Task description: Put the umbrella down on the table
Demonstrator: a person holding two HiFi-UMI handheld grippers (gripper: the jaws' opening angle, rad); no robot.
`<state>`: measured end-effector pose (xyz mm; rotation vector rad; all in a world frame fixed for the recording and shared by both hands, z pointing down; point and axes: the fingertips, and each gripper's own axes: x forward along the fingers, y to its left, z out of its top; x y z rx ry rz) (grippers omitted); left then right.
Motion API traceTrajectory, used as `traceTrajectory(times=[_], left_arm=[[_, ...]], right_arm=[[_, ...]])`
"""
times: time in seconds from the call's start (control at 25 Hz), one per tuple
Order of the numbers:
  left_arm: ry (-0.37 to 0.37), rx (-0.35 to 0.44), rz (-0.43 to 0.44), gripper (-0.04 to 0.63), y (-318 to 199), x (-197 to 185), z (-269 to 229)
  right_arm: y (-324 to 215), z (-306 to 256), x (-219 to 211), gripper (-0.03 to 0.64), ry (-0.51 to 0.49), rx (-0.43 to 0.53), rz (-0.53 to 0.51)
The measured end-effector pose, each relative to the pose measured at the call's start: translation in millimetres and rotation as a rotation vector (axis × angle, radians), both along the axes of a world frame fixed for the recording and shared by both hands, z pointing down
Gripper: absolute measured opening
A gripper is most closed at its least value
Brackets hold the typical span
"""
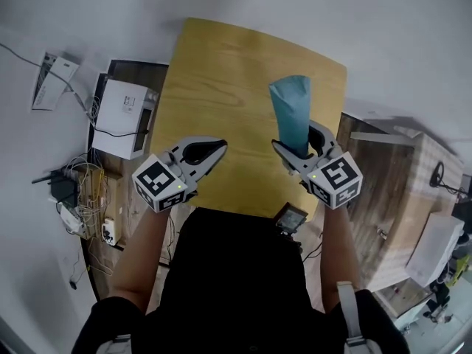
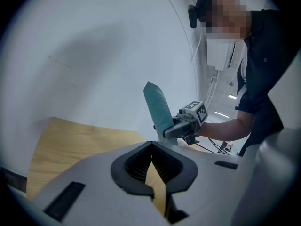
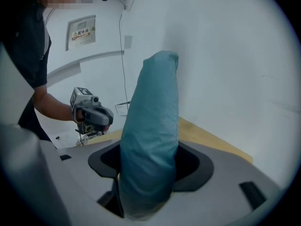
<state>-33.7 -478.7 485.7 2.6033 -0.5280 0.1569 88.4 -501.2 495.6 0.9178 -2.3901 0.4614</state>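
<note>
A folded teal umbrella [image 1: 291,109] in its sleeve stands upright above the right half of the yellow wooden table [image 1: 221,72]. My right gripper [image 1: 299,144] is shut on its lower part; in the right gripper view the umbrella [image 3: 153,121] fills the space between the jaws of the right gripper [image 3: 150,152] and hides the tips. My left gripper [image 1: 215,150] hovers over the table's near left part, shut with nothing in it. In the left gripper view its tips [image 2: 151,147] meet, and the umbrella [image 2: 159,109] shows beyond in the right gripper [image 2: 181,126].
A white box [image 1: 122,109] sits on a dark shelf left of the table, with tangled cables [image 1: 81,190] on the floor below it. A wooden cabinet [image 1: 398,198] stands to the right. A small dark device [image 1: 290,217] lies at the table's near edge.
</note>
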Motion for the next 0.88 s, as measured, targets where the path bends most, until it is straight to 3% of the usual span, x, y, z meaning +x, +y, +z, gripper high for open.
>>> traceTrajectory(times=[0.88], left_arm=[[-0.005, -0.093, -0.014, 0.012, 3, 22, 46]], right_arm=[[-20, 130, 5, 0.296, 0.5, -0.151, -0.287]])
